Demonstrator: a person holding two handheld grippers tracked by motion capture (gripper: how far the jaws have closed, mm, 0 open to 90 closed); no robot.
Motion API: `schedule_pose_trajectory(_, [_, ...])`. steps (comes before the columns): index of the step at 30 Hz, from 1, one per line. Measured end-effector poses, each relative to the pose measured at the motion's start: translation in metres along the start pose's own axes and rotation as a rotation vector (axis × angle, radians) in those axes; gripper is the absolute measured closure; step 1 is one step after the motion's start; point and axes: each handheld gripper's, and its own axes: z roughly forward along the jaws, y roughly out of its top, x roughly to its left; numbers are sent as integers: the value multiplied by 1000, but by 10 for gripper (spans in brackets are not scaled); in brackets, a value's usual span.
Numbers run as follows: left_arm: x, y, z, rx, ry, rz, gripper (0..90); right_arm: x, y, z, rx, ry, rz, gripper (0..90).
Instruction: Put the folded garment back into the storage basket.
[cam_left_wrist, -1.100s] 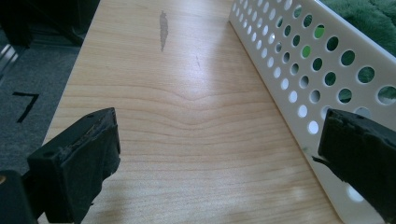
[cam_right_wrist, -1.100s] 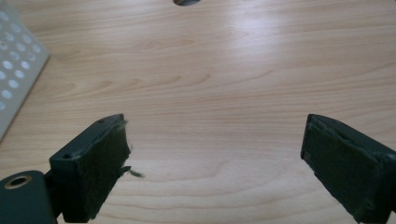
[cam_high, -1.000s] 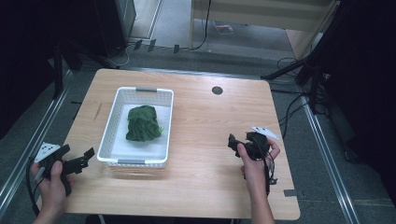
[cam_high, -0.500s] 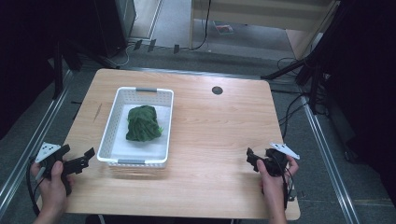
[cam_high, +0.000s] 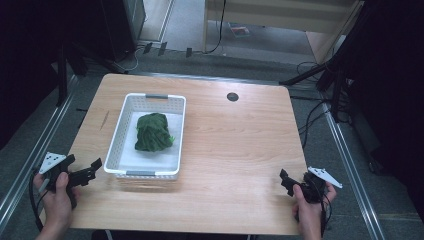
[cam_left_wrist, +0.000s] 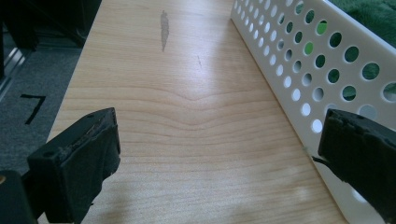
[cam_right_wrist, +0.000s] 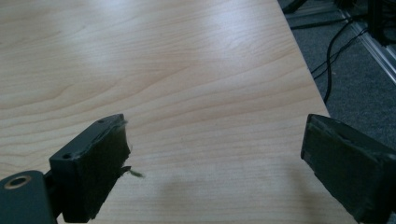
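L gripper (cam_left_wrist: 219, 154) view: maybe scuffed table (cam_left_wrist: 163, 24).

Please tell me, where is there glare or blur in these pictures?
High view: soft overall, with dark room corners. Left gripper view: pale glare on the table, and the basket wall is blurred near the lens. Right gripper view: a bright sheen on the wood, and the near edges of the right tool are blurred.

Light wooden table (cam_high: 235, 145), round black grommet (cam_high: 232, 96) at its 12 o'clock edge, dark scuff (cam_left_wrist: 164, 23) on the wood towards 9 o'clock, black cables (cam_high: 312, 112) on grey floor at 3 o'clock
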Motion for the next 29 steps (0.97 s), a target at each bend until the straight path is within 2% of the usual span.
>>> schedule_pose_trajectory(3, [0,0,0,1,1,3,0,0,-2,2,1,14,-1,79])
schedule_pose_trajectory(9, [0,0,0,4,-3,6,0,6,-3,5,4,-11,-37,66])
schedule_pose_trajectory(17, [0,0,1,11,-5,-3,0,8,-3,7,8,-35,-33,59])
schedule_pose_trajectory(29, [0,0,2,12,-1,0,0,9,-4,9,13,-39,-41,56])
